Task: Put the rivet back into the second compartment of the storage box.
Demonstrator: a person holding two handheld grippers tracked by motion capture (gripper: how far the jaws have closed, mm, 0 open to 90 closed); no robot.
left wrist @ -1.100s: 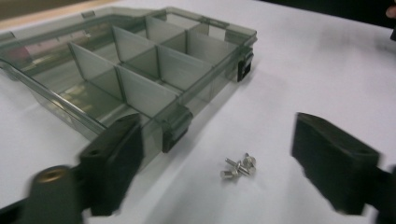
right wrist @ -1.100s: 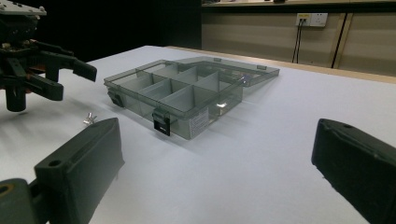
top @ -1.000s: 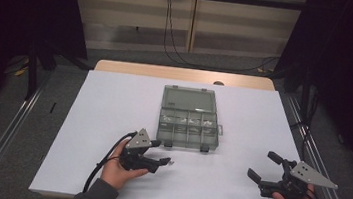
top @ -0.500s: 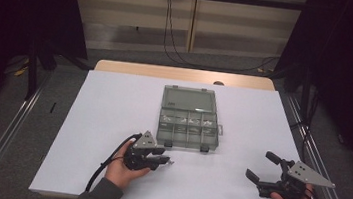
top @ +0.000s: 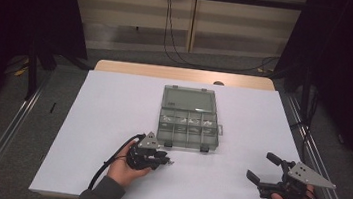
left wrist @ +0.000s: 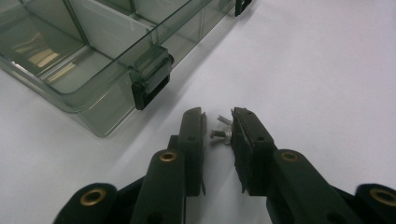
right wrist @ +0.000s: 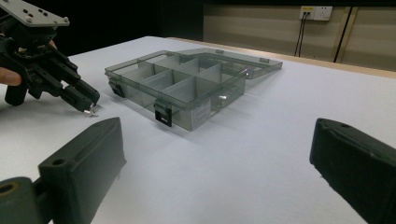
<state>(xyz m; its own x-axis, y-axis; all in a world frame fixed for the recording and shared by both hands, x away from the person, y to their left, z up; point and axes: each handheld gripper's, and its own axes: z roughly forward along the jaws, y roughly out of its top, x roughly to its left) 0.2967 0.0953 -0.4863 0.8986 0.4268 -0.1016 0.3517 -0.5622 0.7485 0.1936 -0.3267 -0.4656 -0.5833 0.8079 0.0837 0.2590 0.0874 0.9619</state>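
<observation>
A small metal wing screw (left wrist: 223,133) lies on the white table between the jaws of my left gripper (left wrist: 218,114). The jaws have just been closing around it. Its head rests against one pad and a thin gap remains at the other. In the high view my left gripper (top: 167,161) sits just in front of the clear compartment box (top: 189,128), near its front left latch (left wrist: 149,88). In the right gripper view the screw (right wrist: 92,111) touches the table under those tips. My right gripper (top: 260,166) stands open at the front right, with nothing between its fingers.
The box's lid (top: 188,100) lies open flat behind it; some compartments hold small metal parts. The white table (top: 113,102) ends close to both hands at the front. Dark curtains and metal rails flank the table.
The left gripper's jaws have narrowed markedly and now stand close around the screw. The left hand shifted slightly; the right hand and the box have stayed put.
</observation>
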